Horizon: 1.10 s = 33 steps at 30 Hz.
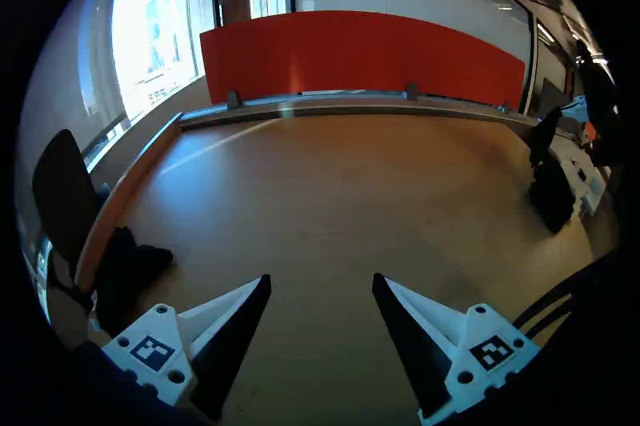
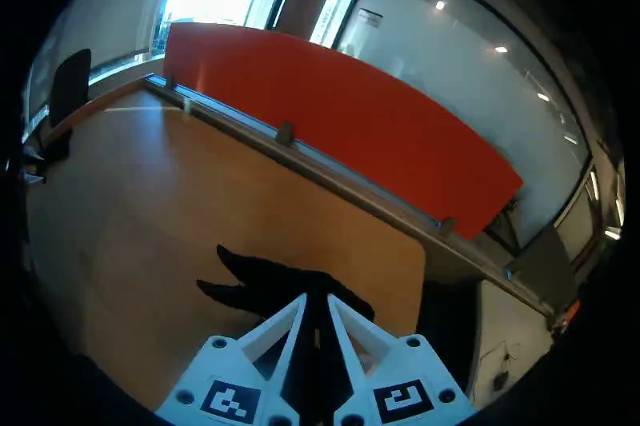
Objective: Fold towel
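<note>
A black towel [image 2: 264, 282] lies bunched on the wooden table [image 2: 160, 202] in the right gripper view. My right gripper [image 2: 317, 302] is shut on its near part, with dark cloth running between the two white fingers. In the left gripper view the same towel [image 1: 552, 186] is a dark heap at the far right of the table [image 1: 336, 194], beside the white body of the right gripper [image 1: 582, 170]. My left gripper [image 1: 320, 286] is open low over bare wood, nothing between its fingers.
A red divider panel [image 1: 360, 54] on a metal rail closes off the table's far edge. A dark chair [image 1: 60, 186] and a dark bundle [image 1: 124, 266] sit at the left edge. Windows lie behind them.
</note>
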Each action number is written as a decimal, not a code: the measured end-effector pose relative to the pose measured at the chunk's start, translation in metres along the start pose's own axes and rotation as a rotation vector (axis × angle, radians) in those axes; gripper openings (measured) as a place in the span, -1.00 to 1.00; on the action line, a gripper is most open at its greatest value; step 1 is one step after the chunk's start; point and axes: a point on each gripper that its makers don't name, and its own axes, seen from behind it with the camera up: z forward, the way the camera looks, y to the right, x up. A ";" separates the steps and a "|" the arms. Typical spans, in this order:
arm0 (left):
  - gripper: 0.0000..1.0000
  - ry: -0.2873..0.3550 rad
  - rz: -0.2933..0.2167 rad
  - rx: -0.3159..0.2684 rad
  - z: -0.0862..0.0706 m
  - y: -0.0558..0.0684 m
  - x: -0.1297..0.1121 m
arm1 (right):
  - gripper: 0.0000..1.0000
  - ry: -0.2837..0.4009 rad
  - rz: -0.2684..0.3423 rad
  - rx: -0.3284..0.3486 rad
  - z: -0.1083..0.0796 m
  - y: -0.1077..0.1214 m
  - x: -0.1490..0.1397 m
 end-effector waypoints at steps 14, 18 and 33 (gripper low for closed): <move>0.88 0.000 0.022 -0.028 0.001 0.011 0.001 | -0.90 -0.082 0.031 0.003 -0.038 -0.008 -0.075; 0.88 0.000 0.027 -0.033 0.001 0.014 0.001 | -0.90 -0.102 0.041 -0.005 -0.045 -0.007 -0.091; 0.88 0.000 0.028 -0.031 -0.001 0.012 -0.001 | -0.91 -0.181 0.084 -0.029 -0.053 -0.014 -0.144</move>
